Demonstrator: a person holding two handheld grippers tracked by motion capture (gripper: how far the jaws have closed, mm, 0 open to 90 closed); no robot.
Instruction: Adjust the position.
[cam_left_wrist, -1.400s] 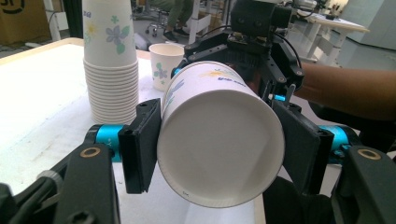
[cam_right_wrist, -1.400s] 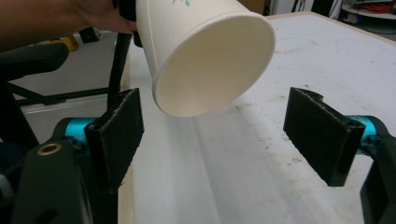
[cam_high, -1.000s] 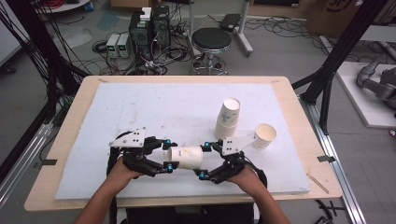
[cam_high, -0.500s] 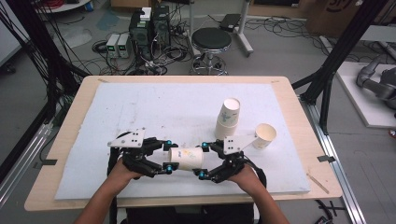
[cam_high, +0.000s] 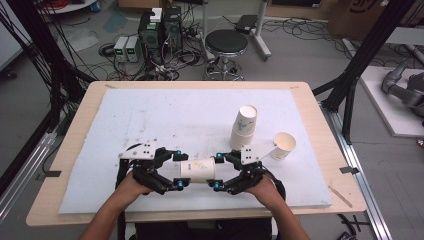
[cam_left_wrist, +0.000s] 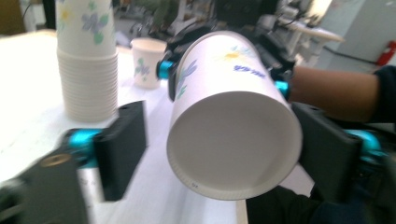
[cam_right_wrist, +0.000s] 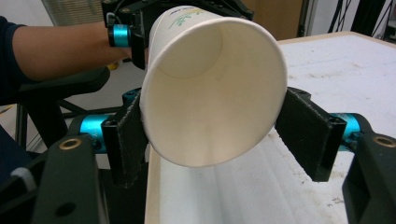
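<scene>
Left gripper (cam_high: 179, 169): jaws just opened, slack around paper cup (cam_high: 197, 170); gap at one pad. Right gripper (cam_high: 218, 172): jaws closing on cup's other end, contact likely, far pad unclear. Cup horizontal, above foam mat (cam_high: 150, 115), at 6 o'clock. Cup stack (cam_high: 243, 127) at 2 o'clock; single cup (cam_high: 283, 145) beside, apparently empty.

You're at a wooden table (cam_high: 310, 107) topped with a white foam sheet (cam_high: 165, 115); grey floor (cam_high: 300, 55) beyond its far edge; black stool (cam_high: 226, 42), cable tangle (cam_high: 165, 55), computer towers (cam_high: 160, 25) there.
</scene>
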